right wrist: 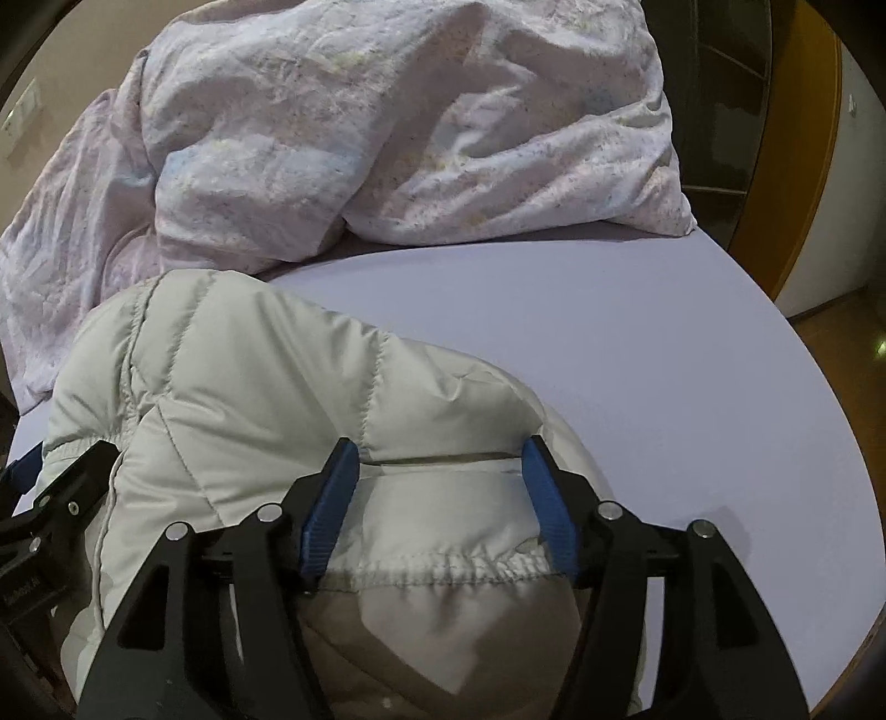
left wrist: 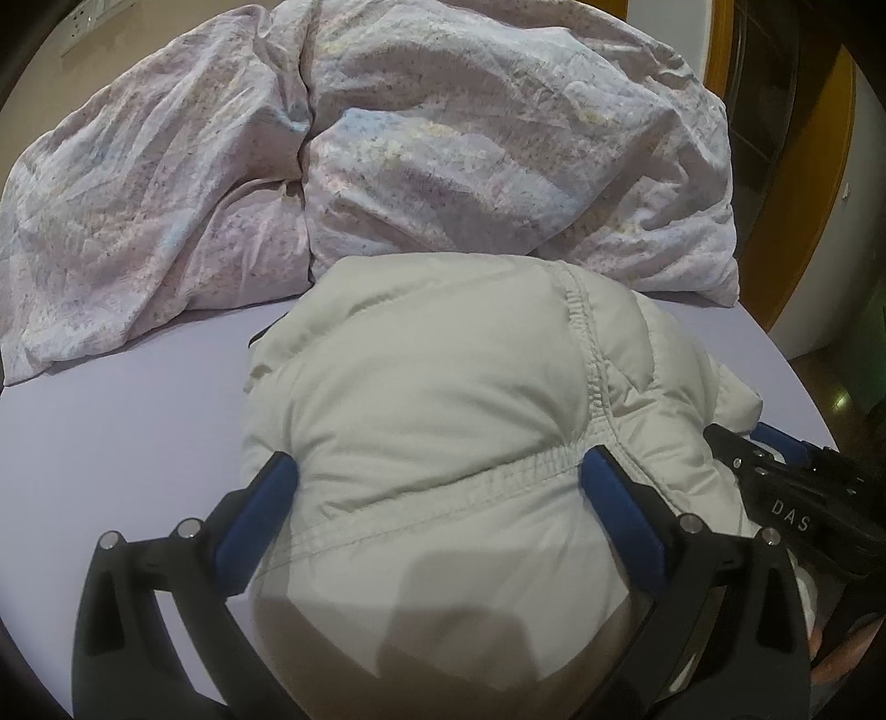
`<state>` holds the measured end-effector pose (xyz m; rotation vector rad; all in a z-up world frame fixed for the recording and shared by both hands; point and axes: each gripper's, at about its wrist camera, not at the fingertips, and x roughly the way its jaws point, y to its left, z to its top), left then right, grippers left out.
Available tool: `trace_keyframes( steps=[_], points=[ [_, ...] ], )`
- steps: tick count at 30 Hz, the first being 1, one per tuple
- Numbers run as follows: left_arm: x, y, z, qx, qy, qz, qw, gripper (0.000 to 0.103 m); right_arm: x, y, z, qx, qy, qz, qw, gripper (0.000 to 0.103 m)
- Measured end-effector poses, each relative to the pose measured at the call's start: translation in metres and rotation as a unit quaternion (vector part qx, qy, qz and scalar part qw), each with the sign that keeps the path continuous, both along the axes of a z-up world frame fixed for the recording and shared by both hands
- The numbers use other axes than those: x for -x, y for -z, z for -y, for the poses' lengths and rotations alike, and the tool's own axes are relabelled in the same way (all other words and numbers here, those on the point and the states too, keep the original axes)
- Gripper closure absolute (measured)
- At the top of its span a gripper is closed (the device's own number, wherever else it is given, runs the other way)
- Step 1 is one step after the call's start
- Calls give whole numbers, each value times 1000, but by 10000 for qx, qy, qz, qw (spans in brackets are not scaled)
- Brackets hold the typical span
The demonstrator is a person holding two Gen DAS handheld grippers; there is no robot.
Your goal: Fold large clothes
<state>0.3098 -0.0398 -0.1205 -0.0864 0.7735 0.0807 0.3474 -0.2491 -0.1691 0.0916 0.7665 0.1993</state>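
A puffy off-white quilted jacket (left wrist: 443, 399) lies bundled on a lavender-sheeted bed (right wrist: 637, 343), before a crumpled pastel floral duvet (left wrist: 443, 138). The left gripper (left wrist: 437, 482) and right gripper (right wrist: 440, 459) straddle its folds, blue fingers (right wrist: 332, 498) wide. Orange-framed doorway (left wrist: 797, 194) behind.

Jacket's (left wrist: 443, 399) near end (shadowed) cropped

Rumpled floral duvet (left wrist: 387, 149) heaped across upper frame on lilac bedsheet (left wrist: 122, 421). Wall socket (left wrist: 83, 25) at upper left. Orange wooden door frame (left wrist: 814, 183) along right edge.
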Motion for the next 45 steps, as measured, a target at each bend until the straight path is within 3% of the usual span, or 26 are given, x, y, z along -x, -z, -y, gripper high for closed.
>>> trace_keyframes(
  steps=[39,45],
  points=[
    [6,12,9,-284,-158,514,9981,2,5,15,-1,-228,157,539,9982,39],
    [5,11,11,-292,-157,451,9984,2,2,13,-1,-147,145,429,9989,37]
  ],
)
